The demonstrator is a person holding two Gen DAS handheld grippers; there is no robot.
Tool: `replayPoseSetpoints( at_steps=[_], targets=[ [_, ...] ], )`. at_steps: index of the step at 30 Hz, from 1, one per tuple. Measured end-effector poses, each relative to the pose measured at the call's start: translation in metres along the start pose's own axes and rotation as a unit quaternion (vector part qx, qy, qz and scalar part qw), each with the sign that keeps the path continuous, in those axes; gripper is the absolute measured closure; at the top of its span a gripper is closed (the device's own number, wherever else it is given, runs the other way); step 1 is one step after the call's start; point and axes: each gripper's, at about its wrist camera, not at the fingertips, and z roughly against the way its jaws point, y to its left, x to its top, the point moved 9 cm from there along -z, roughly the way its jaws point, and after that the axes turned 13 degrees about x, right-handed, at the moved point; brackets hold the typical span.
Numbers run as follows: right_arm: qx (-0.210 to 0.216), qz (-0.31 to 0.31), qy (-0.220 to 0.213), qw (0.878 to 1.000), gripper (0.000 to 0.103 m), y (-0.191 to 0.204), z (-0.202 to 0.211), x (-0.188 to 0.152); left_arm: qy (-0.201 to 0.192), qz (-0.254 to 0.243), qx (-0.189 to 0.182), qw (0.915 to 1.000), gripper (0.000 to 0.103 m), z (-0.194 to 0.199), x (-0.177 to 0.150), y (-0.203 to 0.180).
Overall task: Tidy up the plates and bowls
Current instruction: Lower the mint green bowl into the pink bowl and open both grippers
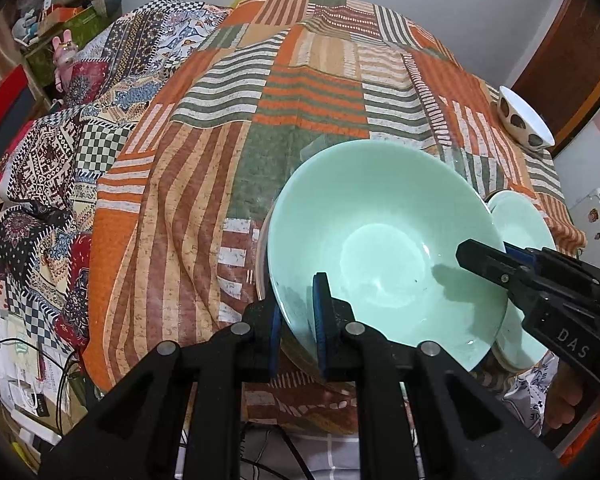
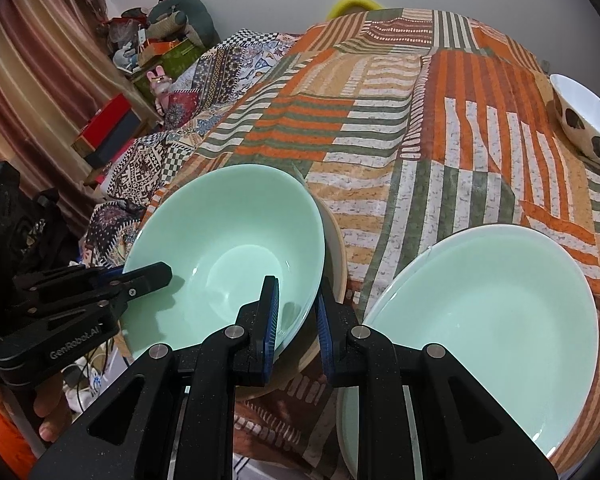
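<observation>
A large mint-green bowl (image 1: 384,240) (image 2: 228,248) is tilted over a beige dish (image 2: 334,256) on the patchwork cloth. My left gripper (image 1: 298,320) is shut on its near rim, one finger inside and one outside. My right gripper (image 2: 298,320) straddles the bowl's opposite rim, one finger inside and one outside, with the jaws a little apart. It shows in the left wrist view (image 1: 484,258). A mint-green plate (image 2: 488,328) (image 1: 520,236) lies to the right. A white bowl with brown spots (image 1: 520,118) (image 2: 588,124) stands at the far right.
The patchwork cloth (image 1: 300,92) covers the whole surface. Its left side hangs toward cluttered shelves with boxes and a pink toy rabbit (image 1: 64,56). Cables and papers (image 1: 32,376) lie below the near left edge. A wooden door (image 1: 572,48) is at the far right.
</observation>
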Motion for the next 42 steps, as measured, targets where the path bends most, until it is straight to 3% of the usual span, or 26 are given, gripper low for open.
replayPoseSetpoints(
  at_steps=[17,20,22,29,33,42],
  targets=[
    [-0.015,0.022,0.01,1.0,0.086,0.002,-0.004,0.0,0.024,0.026,-0.022,0.9991,0.09,0.004,0.003,0.009],
    [-0.019,0.026,0.007,0.999,0.087,0.002,-0.003,0.001,-0.007,0.02,0.009,0.9997,0.083,0.014,0.01,0.017],
    [-0.022,0.032,0.0,0.999,0.087,0.003,0.001,0.003,-0.018,0.033,-0.002,0.9993,0.069,0.022,0.014,0.021],
    [-0.027,0.036,-0.001,0.999,0.085,0.005,0.008,0.005,-0.031,0.036,-0.013,0.9988,0.067,0.036,0.019,0.019],
    [-0.031,0.044,-0.041,0.998,0.063,0.006,0.036,0.015,-0.055,0.017,-0.012,0.9983,0.066,0.053,0.026,0.004],
    [-0.06,0.025,-0.117,0.991,0.062,-0.03,0.121,0.034,-0.148,-0.013,-0.032,0.9884,0.046,0.12,0.059,-0.046]
  ],
)
